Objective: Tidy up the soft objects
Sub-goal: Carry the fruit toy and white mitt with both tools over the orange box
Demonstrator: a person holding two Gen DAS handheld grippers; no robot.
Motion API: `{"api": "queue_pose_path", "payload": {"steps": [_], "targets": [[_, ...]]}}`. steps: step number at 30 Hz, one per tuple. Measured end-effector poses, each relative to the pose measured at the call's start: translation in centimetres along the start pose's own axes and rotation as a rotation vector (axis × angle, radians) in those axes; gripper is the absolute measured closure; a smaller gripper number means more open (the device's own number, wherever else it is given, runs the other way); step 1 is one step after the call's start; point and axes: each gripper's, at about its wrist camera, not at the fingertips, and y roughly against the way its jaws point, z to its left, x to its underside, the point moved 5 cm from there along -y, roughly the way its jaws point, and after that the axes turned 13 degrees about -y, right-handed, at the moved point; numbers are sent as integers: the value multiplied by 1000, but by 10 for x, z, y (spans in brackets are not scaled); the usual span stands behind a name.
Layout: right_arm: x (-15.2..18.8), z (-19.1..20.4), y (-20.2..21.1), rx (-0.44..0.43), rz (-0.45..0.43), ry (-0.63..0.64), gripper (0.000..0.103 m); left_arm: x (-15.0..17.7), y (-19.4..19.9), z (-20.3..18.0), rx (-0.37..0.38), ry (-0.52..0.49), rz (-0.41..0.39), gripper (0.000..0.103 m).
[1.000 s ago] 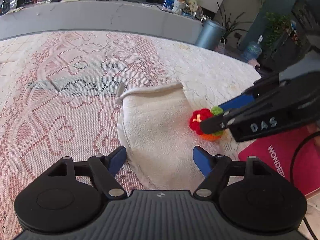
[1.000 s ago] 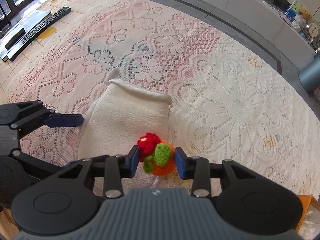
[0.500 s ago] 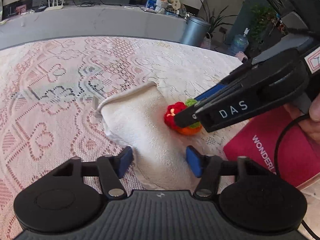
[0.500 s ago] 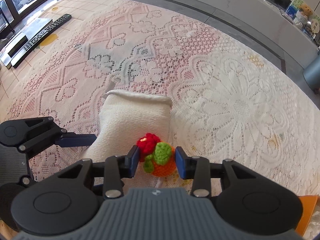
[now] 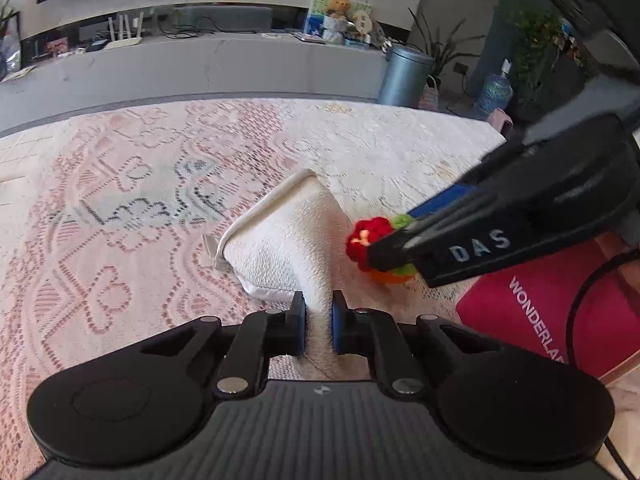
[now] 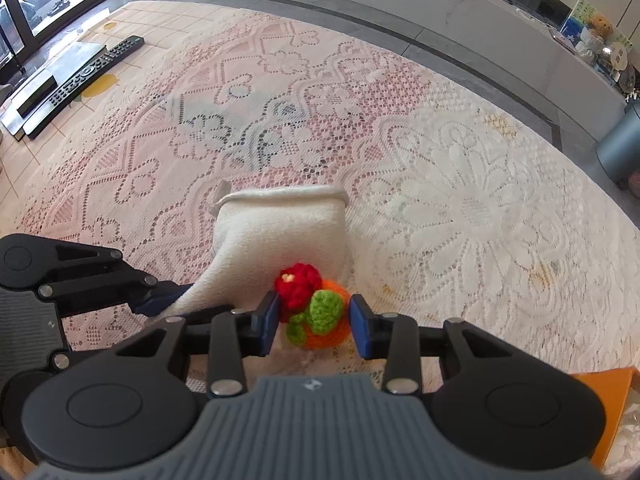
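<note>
Left hand-held gripper [image 5: 318, 326] closing, pinching near edge of cream terry-cloth pouch [image 5: 280, 248] on lace-covered worktop [image 5: 140, 208]. Right hand-held gripper [image 6: 313, 320] grips crocheted red-green-orange flower toy [image 6: 316, 310] just right of pouch. Step: gathering pouch. Next likely: lift edge, open mouth, bring toy over.

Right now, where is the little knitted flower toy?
The crocheted flower toy sits between the right gripper fingers, low in the middle of the right wrist view, at the near right edge of the white towel on the lace tablecloth.
</note>
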Motion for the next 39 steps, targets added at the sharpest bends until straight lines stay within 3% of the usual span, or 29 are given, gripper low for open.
{"api": "queue_pose_path", "payload": {"steps": [13,19,28,36,39], "targets": [[30,0,106,-97,-244,-87,66,-15,79,-2,-79,86,-54,91],[60,-21,160,-122,-334,-183,66,-23,115,-28,-50,104,-123,91],[111,-92,214,28,-389,-276,66,-50,133,-90,78,51,-157,91],[150,-164,232,151,-372,-386,66,-81,110,-144,194,-33,-138,91],[159,-186,230,168,-358,-425,66,-90,93,-163,200,-90,-110,91]]}}
